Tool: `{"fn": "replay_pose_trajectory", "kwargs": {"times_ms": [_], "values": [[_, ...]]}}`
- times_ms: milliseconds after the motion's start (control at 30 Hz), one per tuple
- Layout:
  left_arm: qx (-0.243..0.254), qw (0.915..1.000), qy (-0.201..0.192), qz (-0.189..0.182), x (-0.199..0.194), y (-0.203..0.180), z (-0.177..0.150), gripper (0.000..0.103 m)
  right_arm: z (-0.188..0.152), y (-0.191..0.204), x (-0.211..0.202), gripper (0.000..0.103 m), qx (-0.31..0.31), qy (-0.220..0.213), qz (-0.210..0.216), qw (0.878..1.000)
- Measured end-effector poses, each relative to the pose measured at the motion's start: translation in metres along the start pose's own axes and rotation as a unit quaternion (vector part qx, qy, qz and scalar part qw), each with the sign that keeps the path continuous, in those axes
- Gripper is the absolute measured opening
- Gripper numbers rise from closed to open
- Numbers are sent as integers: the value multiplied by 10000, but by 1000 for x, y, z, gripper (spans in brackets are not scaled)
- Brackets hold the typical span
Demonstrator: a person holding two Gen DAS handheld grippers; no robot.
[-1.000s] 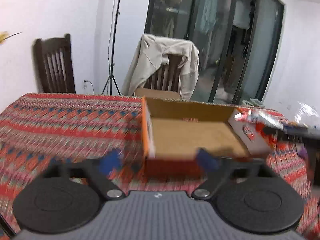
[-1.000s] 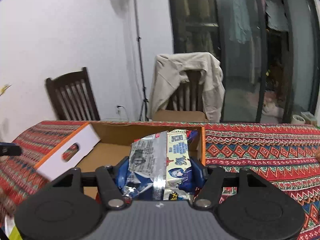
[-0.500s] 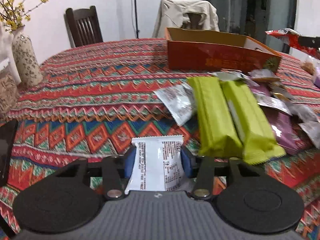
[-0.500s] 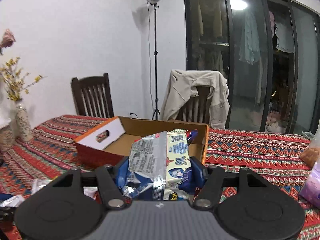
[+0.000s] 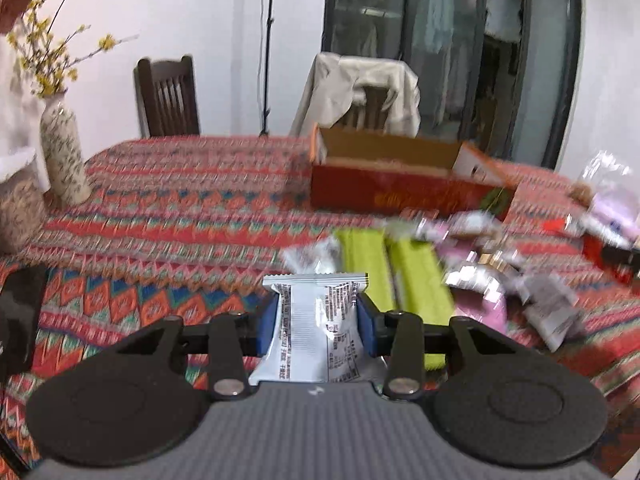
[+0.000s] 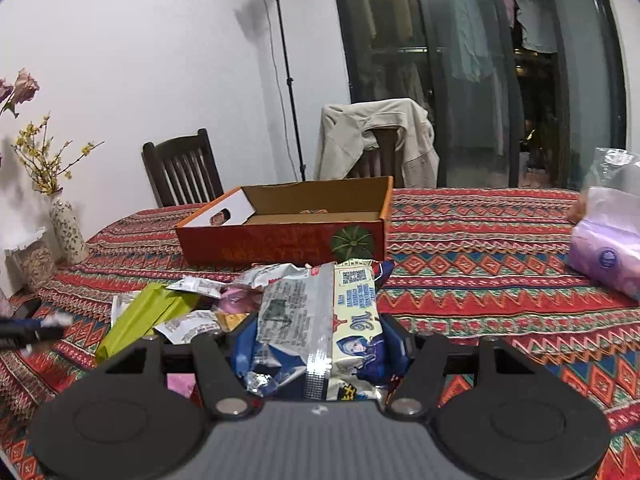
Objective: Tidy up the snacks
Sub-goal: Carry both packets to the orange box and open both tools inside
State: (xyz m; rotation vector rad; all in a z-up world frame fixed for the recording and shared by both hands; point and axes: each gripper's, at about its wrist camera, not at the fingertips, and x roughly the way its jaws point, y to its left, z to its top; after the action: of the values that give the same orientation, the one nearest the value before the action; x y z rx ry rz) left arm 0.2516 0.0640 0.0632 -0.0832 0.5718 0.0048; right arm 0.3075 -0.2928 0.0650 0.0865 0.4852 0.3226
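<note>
- My left gripper [image 5: 317, 325] is clamped on a white packet [image 5: 316, 332], its blue pads pressing the two long sides; the crimped top seam sticks out past the fingertips.
- The packet is glossy film, flat and oblong, printed with small dark text that I cannot read.
- My right gripper [image 6: 320, 346] is closed around a blue packet [image 6: 328, 320], a crinkled foil bag with a cartoon figure, a silver back seam and a QR code near the far end.
- That bag is wider than the pads and bulges up between them, creased where it is squeezed.
- Ahead of both grippers the box [image 6: 288, 232] sits open on the bench [image 6: 480, 272]: shallow, rectangular, brown corrugated card inside, red-orange print outside, with a white end flap that has a handle slot.
- Between the box and my grippers lies a loose pile of snacks: two long green packs [image 5: 392, 276] side by side, smooth and matte, with small silver and pink wrappers [image 5: 480, 264] to their right, blurred in the left view.
- The bench is covered in a woven-looking cloth of red, orange and teal zigzags.
- At the right edge rests a soft lilac bag [image 6: 604, 256] under clear plastic.
</note>
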Motion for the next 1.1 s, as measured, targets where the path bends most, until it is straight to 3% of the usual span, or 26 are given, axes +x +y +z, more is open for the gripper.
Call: {"fn": "replay_pose_trajectory", "kwargs": {"times_ms": [167,300,367,500,667,767,867,900,967,1000,1100], "values": [[-15,9978,-440,-494,9,1,66,41,17,-3,-12,62,-108,-287,-51,9995],[109,9940,-752,-783,41,1,138,42,59,-4,0,62,-497,-535,-127,9973],[189,9936,-761,-814,76,-3,175,42,86,-7,19,62,-613,-638,-94,9960],[125,9971,-280,-694,171,-14,220,42,136,-19,92,62,-364,-440,180,9982],[205,9989,286,-297,303,-28,234,42,172,-27,223,62,-207,223,-83,9995],[259,9978,548,-265,349,-29,231,45,180,-26,298,62,-362,734,-418,9958],[311,9965,755,-151,372,-26,227,54,179,-25,349,63,-417,1062,-685,9911],[306,9968,721,-170,370,-25,228,65,179,-24,360,66,-477,1119,-824,9891],[296,9966,727,-235,369,-25,224,74,179,-20,371,72,-598,1255,-930,9859],[403,9958,810,-159,371,-29,223,74,179,-19,369,85,-662,1144,-933,9868],[600,9947,836,27,372,-39,219,74,173,-22,369,86,-652,1166,-794,9878]]}}
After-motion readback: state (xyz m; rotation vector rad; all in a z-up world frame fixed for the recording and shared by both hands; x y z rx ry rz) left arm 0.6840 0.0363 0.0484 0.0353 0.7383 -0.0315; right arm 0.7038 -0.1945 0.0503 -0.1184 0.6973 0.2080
